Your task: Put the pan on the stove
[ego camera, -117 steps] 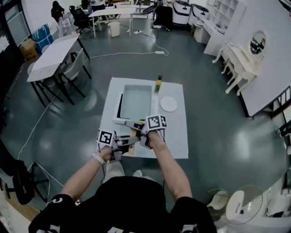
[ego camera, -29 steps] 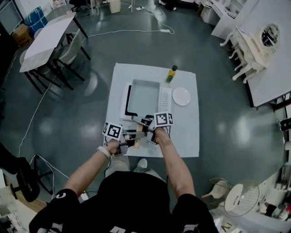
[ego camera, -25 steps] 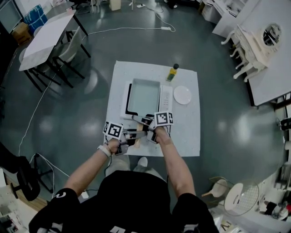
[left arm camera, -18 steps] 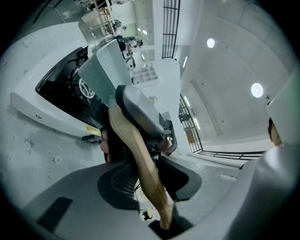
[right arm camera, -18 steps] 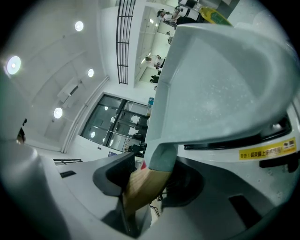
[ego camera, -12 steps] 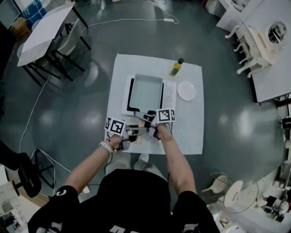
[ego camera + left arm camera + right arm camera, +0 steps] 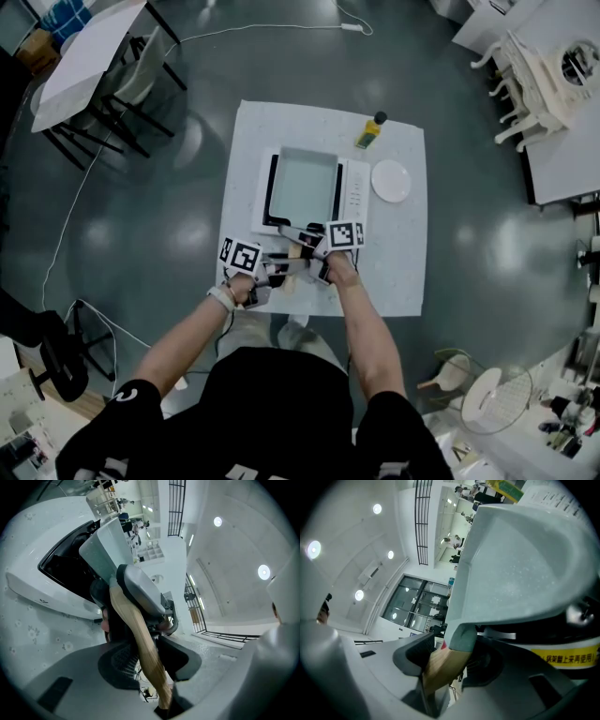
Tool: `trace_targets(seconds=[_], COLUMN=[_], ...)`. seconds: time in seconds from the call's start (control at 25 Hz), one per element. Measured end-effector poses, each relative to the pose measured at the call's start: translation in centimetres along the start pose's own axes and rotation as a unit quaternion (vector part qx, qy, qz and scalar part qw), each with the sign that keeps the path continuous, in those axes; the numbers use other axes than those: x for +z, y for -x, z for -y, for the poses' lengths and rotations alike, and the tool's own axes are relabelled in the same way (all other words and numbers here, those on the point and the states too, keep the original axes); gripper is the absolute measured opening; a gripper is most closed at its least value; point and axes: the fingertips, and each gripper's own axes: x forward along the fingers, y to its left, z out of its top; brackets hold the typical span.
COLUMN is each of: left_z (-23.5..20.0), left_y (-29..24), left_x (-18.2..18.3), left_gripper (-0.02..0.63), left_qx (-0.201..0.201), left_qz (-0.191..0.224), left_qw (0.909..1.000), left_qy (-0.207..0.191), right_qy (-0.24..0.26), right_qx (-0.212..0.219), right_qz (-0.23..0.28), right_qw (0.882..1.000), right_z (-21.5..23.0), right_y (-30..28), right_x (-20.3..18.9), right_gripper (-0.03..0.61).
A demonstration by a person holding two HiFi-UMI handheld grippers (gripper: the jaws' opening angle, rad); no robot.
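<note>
The pan [image 7: 305, 185] is pale grey-green and rectangular, with a wooden handle [image 7: 292, 261]. It lies over the black top of the white stove [image 7: 265, 192] in the head view. My left gripper [image 7: 272, 272] is shut on the handle's near end, the wood [image 7: 136, 634] running between its pads. My right gripper [image 7: 307, 247] is shut on the handle [image 7: 443, 665] close to the pan body [image 7: 520, 559]. In the left gripper view the pan [image 7: 108, 543] stands tilted over the stove's glass [image 7: 63, 571]. Whether its base rests on the glass is hidden.
The stove's control strip [image 7: 354, 192] runs along its right side. A white plate [image 7: 391, 180] lies to its right and a yellow bottle [image 7: 372, 131] stands at the far right of the white table [image 7: 394, 272]. Chairs and another table [image 7: 84, 66] stand at far left.
The head view has swung, so the table sits a little higher and to the right in the picture. Both grippers keep their hold on the handle, with the pan still over the stove.
</note>
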Motion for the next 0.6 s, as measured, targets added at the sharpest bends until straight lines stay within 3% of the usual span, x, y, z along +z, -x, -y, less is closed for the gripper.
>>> trace_targets(seconds=[0.12, 0.28, 0.4, 0.6], left_z=[-0.8, -1.0, -1.6, -2.4], left_y=[-0.1, -0.5, -0.6, -0.8], left_x=[0.1, 0.4, 0.5, 0.1], left_gripper=[0.118, 0.117, 0.117, 0.121], left_qx=[0.007, -0.002, 0.007, 0.008], left_qz=[-0.002, -0.002, -0.003, 0.000], left_qw=[1.0000, 1.0000, 1.0000, 0.9996], left_qy=[0.001, 0.005, 0.007, 0.028], right_qy=[0.011, -0.007, 0.017, -0.017], right_qx=[0.052, 0.008, 0.061, -0.012], right_qz=[0.004, 0.003, 0.007, -0.004], right_qw=[0.999, 1.000, 0.998, 1.000], right_z=[-0.9, 1.2, 0.0, 2.8], right_y=[-0.7, -0.1, -0.7, 0.1], right_x=[0.4, 0.3, 0.9, 0.0], right_gripper=[0.175, 0.176, 0.175, 0.171])
